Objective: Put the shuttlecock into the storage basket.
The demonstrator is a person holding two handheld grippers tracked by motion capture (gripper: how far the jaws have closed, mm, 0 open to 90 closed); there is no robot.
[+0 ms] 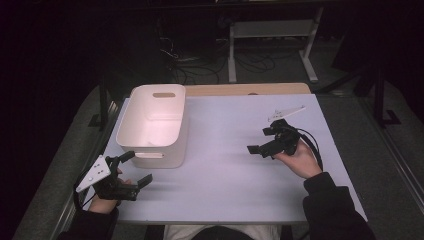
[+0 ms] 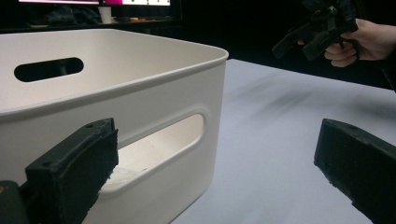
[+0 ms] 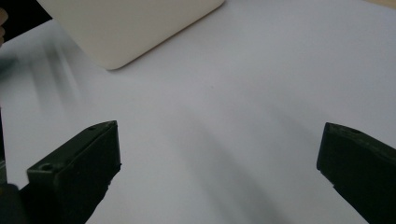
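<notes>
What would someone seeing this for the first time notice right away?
The white bin with slot handles stands out, sitting at the far left of the pale table. The left tool hovers open just in front of the bin's near wall, while the right tool is held open over the table's right side.

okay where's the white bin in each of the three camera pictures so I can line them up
High view: the white bin stands left of centre on the table, just beyond the left gripper.
Left gripper view: the bin takes up the left half, its handle slot facing the camera.
Right gripper view: one rounded corner of it shows at the upper left.
Shared landmark: the pale table top under the bin.
</notes>
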